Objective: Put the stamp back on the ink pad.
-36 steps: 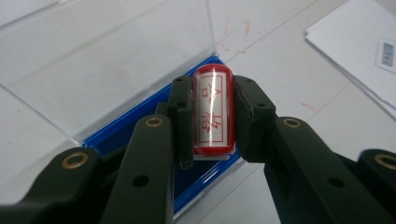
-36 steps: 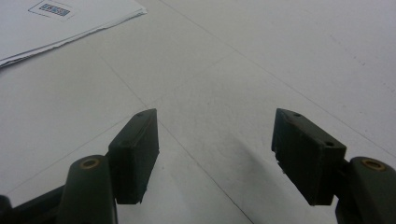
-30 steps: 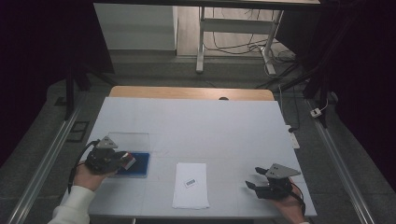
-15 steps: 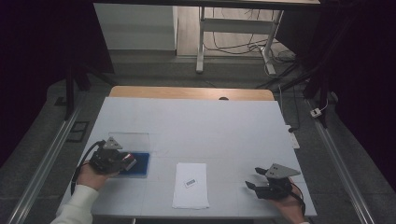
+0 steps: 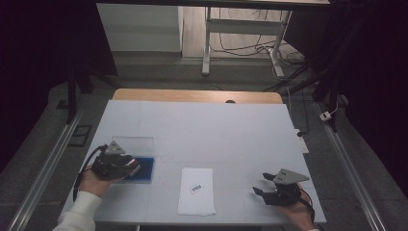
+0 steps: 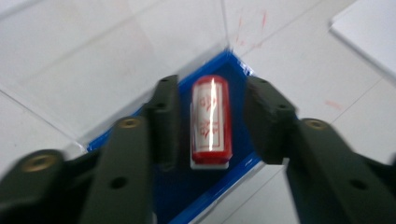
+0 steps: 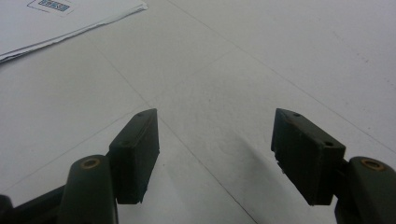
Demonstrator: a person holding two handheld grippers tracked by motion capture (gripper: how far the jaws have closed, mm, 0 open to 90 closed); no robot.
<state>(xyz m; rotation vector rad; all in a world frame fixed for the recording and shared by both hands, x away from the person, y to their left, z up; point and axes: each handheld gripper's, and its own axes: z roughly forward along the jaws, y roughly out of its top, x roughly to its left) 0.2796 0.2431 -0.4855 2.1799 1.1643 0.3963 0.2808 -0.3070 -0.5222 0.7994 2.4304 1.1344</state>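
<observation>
Straddling red stamp (image 6: 211, 120) on blue pad (image 6: 196, 184), left gripper (image 6: 212, 123) part-open, not touching; right gripper (image 7: 215, 156) at counter's (image 5: 216, 130) 5 o'clock, wide open, empty.

Each black hand-held gripper (image 5: 119, 163) carries a grey three-cornered plate and brass-coloured screws; the left arm wears a white sleeve (image 5: 77, 214).

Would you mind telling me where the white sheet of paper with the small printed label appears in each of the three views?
High view: the paper sheet lies at bottom centre, between the left tool and the right tool.
Left gripper view: a white corner, probably the sheet, at the upper right edge, beyond the blue tray.
Right gripper view: top left corner, ahead of the open jaws.
Shared landmark: the white table.
</observation>
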